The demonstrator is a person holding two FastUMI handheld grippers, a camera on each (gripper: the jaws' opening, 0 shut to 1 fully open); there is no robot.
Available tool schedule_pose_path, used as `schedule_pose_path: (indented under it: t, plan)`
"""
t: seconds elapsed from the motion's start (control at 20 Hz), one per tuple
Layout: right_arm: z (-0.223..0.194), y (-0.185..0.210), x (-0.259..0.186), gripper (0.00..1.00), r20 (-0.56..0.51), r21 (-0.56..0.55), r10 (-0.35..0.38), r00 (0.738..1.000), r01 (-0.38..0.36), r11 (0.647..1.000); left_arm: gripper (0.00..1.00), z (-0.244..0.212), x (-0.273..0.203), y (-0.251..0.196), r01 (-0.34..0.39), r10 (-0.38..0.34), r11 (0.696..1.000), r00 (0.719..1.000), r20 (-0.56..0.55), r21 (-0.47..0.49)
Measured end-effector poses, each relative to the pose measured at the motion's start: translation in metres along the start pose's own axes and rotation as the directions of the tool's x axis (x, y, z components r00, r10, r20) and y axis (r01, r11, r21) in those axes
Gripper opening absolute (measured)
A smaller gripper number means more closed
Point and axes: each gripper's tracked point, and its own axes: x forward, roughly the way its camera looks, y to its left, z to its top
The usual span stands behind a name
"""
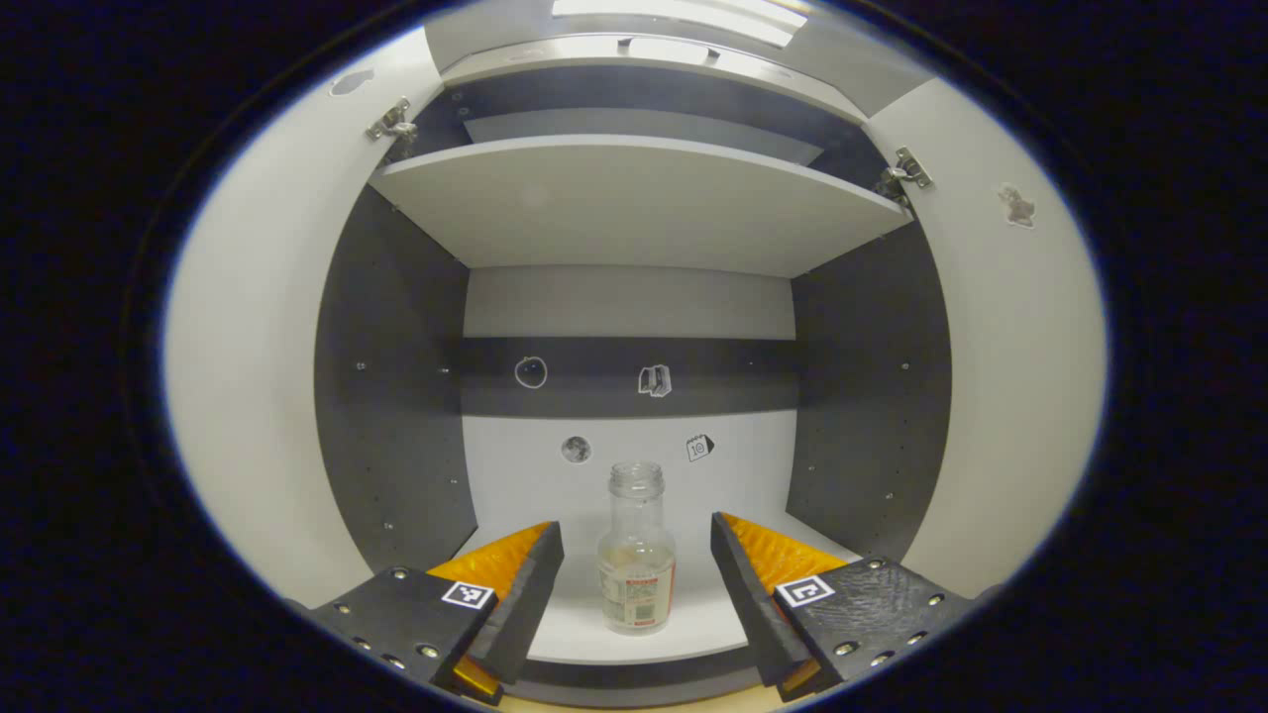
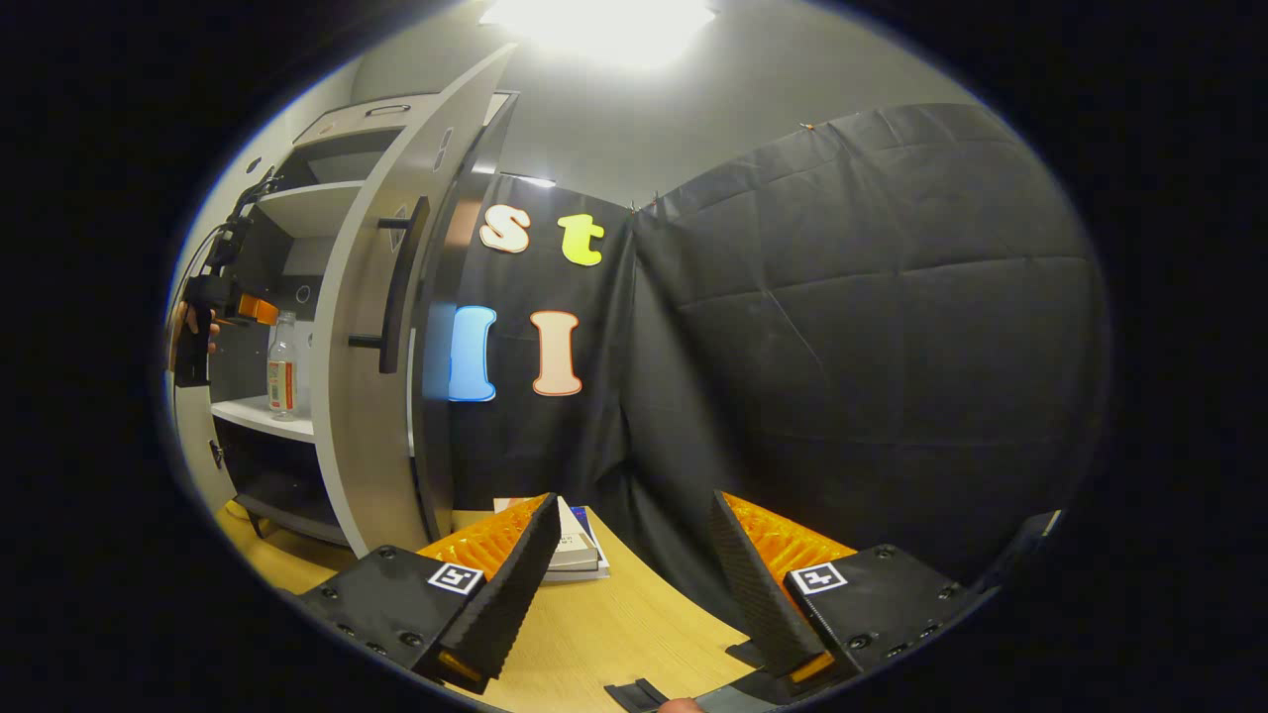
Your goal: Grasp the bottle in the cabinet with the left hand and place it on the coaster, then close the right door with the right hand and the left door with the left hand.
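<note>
a: status? where's the bottle point(image 1: 637, 550)?
b: upright on the cabinet's point(image 1: 396, 396) lower shelf; left gripper point(image 1: 637, 584) spread wide, bottle between its fingers, untouched. right gripper point(image 2: 629, 584) wide, empty.
a: remaining?
b: everything — grasp, coaster, both doors.

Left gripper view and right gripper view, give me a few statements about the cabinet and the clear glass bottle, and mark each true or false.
1. The clear glass bottle stands upright on a white cabinet shelf. True.
2. The left gripper is shut on the bottle. False: its fingers are apart, clear of the bottle.
3. The grey right cabinet door is closed. False: it stands open.
4. The right gripper is open above the wooden table. True.
5. The bottle has a cap. False: its mouth is open.
</note>
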Motion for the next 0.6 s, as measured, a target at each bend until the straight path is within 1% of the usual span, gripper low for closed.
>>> schedule_pose_path:
  t: [0.2,0.35,0.55,0.6]
  plan:
    - [-0.003,0.001,-0.001,0.96,-0.011,-0.009,-0.040,0.999,0.040,0.999,0.87,-0.004,0.034,0.000,0.016,-0.016,1.000,1.000,-0.015,0.001]
    - [-0.008,0.002,0.001,0.96,-0.025,-0.003,-0.061,0.998,0.061,0.998,0.87,-0.014,0.061,0.003,0.006,-0.005,1.000,0.999,-0.046,0.003]
    - [-0.012,0.006,0.000,0.96,-0.031,-0.017,-0.071,0.997,0.070,0.997,0.87,-0.016,0.077,0.004,0.008,-0.007,1.000,0.999,-0.051,0.019]
    - [-0.013,0.008,0.001,0.96,-0.032,-0.023,-0.070,0.997,0.069,0.997,0.76,-0.020,0.082,0.006,0.004,-0.002,1.000,0.999,-0.053,0.026]
